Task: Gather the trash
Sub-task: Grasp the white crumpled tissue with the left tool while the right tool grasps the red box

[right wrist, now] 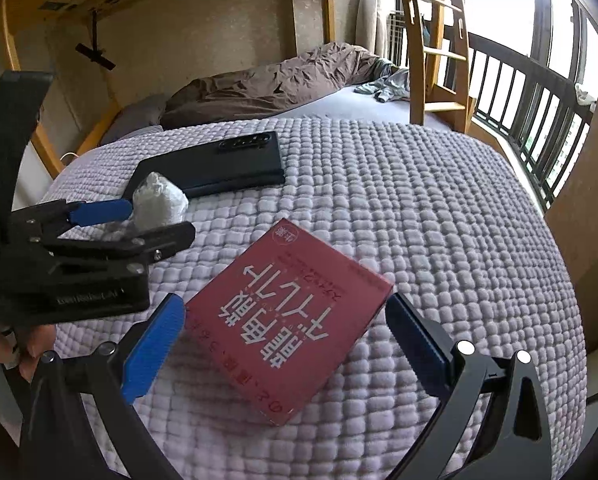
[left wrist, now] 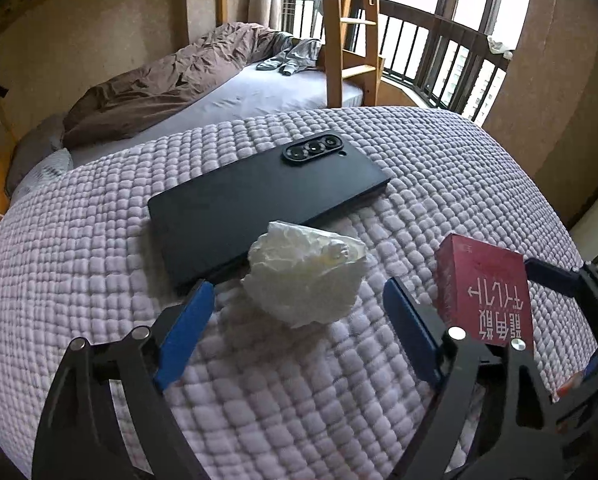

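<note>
Here | red box (right wrist: 287,320): white Japanese print, upside down | quilt (right wrist: 439,220)

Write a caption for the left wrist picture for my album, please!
Open left gripper straddles a crumpled white tissue wad on the quilted lilac blanket, beside a flat black phone.

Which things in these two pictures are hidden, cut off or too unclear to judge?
- Left wrist view: the red box has its lower part hidden behind the left gripper frame.
- Right wrist view: the crumpled tissue is partly hidden by the left gripper's finger.
- Both views: the underside of the black phone is hidden against the quilt.
- Right wrist view: the box's small print is too blurred to read.
</note>
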Action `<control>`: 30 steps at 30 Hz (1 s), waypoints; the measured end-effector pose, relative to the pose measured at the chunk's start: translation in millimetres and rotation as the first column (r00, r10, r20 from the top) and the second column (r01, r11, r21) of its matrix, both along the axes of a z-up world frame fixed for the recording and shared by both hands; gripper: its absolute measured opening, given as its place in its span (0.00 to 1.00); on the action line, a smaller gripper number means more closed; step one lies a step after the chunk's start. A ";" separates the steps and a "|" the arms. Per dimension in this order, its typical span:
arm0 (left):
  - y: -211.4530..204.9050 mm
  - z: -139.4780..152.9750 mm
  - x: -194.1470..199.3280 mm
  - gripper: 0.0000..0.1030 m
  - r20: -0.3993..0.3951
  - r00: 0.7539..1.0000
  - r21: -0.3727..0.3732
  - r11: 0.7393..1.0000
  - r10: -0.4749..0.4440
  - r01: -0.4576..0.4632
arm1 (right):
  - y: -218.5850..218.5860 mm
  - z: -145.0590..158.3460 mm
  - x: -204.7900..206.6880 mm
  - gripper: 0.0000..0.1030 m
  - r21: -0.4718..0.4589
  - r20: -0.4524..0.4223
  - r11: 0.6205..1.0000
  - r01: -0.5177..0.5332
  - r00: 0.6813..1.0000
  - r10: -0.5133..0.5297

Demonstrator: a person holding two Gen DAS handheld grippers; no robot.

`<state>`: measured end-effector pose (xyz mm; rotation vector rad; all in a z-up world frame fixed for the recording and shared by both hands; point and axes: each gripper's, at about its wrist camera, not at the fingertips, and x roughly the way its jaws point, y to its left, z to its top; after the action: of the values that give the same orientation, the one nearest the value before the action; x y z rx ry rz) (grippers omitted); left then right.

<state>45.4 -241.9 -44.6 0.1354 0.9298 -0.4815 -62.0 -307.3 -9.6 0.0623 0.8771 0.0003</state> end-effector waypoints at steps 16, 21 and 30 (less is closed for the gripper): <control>2.2 1.0 14.4 0.85 -0.059 0.998 -0.082 0.996 -0.035 0.030 | -17.1 -9.8 8.6 0.96 0.140 -0.027 0.990 -0.031 0.999 0.035; 10.7 3.7 21.0 0.85 -0.108 0.993 -0.146 0.989 -0.042 0.025 | -12.7 -6.7 2.2 0.96 0.124 -0.016 0.988 -0.096 0.995 0.099; 7.2 5.7 19.0 0.85 -0.112 0.993 -0.141 0.990 -0.040 0.024 | 0.8 -4.1 5.5 0.96 0.100 -0.049 0.987 -0.122 0.991 0.127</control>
<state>64.4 -234.6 -38.9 -0.0041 1.0041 -0.5873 -56.5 -306.5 -13.7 0.0988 0.9354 0.1589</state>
